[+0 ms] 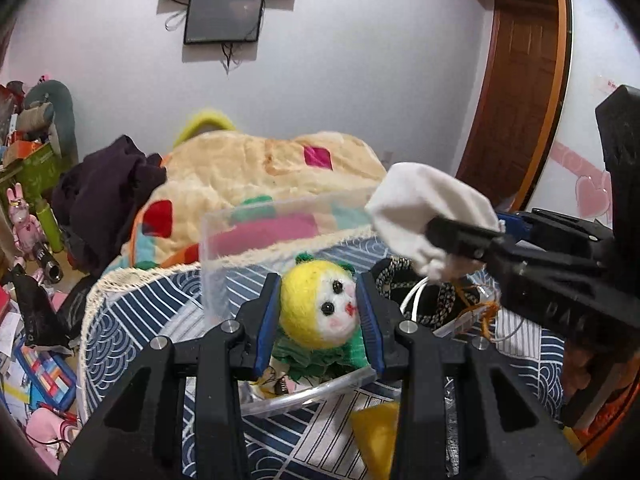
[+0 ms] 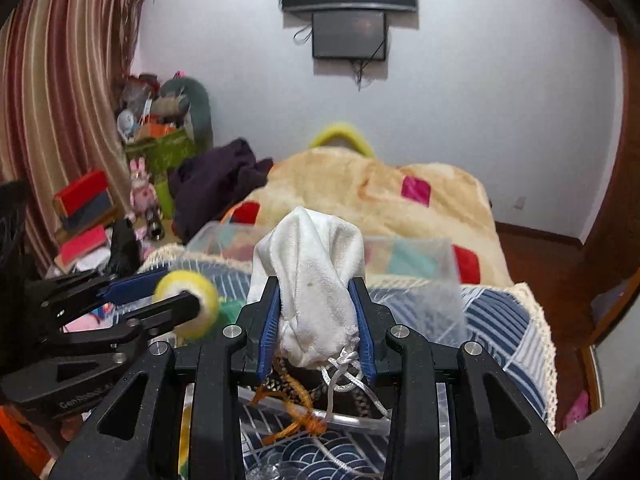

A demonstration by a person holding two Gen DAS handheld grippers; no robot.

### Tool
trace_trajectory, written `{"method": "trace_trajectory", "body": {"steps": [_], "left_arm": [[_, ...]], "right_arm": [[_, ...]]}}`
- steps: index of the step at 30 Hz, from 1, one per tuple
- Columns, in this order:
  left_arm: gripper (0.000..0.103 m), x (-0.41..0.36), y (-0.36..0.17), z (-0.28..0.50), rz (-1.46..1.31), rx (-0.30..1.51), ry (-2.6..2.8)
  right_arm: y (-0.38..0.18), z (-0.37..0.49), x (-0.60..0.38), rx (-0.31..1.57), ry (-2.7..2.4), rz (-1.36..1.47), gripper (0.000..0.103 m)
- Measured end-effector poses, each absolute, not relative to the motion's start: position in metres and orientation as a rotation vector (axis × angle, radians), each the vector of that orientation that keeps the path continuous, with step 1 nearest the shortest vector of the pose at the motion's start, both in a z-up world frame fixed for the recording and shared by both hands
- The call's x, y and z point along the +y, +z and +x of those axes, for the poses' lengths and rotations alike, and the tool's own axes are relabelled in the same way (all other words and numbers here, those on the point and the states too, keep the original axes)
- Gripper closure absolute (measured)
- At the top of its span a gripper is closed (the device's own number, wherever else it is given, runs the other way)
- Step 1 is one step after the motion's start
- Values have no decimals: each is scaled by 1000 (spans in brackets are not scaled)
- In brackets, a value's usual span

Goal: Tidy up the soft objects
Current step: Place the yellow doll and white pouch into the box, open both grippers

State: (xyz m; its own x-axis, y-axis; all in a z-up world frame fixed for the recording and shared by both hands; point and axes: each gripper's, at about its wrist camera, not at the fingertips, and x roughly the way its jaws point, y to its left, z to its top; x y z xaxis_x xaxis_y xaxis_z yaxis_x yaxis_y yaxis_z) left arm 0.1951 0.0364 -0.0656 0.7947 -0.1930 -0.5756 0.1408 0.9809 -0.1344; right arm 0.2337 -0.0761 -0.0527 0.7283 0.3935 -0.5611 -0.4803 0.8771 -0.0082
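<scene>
**Both grippers loaded, poised over the clear box**

The left gripper (image 1: 320, 312) is closed on a felt doll (image 1: 320, 308) with a yellow-and-white head and green dress, its blue pads pressing either side of the head. The doll hangs over a clear plastic box (image 1: 256, 248) that stands on the blue-patterned cover of the bed (image 1: 132, 320). The right gripper (image 2: 318, 328) is clamped around a white drawstring pouch (image 2: 312, 272), gripped near its gathered neck so the cord (image 2: 344, 372) dangles below; the pouch stands up above the fingers. Beneath it, in the near part of the box, lie a dark patterned pouch (image 2: 360, 400) and an orange cord (image 2: 296, 408).

The step in hand looks like placing: both soft things are lifted and held above or just beside the box. Next, each gripper probably needs to lower its item inside the walls and open. The two grippers are close together, so one should go first. The dangling cord could snag on the box's rim.
</scene>
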Motion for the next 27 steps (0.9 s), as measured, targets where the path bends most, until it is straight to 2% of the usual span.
{"method": "trace_trajectory", "body": {"steps": [9,14,19,21,24,27], "left_arm": [[65,28,-80,209,-78,676,-169],[55,27,-82,210,-88,703,-171],[52,28,-80,206,-97,708,-168],[45,29,-74,200,-100,698,-164],[42,33,-63,190,-116,674,-171],[38,35,-50,178,-124,643,-173]], "right_arm": [[-72,252,-75,688,447,-196,72],[-70,251,-81,706,438,-188,68],[-62,241,-88,680,431,-200,58],[-55,234,-93,655,426,-199,55],[-45,227,-101,624,424,-184,42],[-32,216,-108,584,424,-171,40]]}}
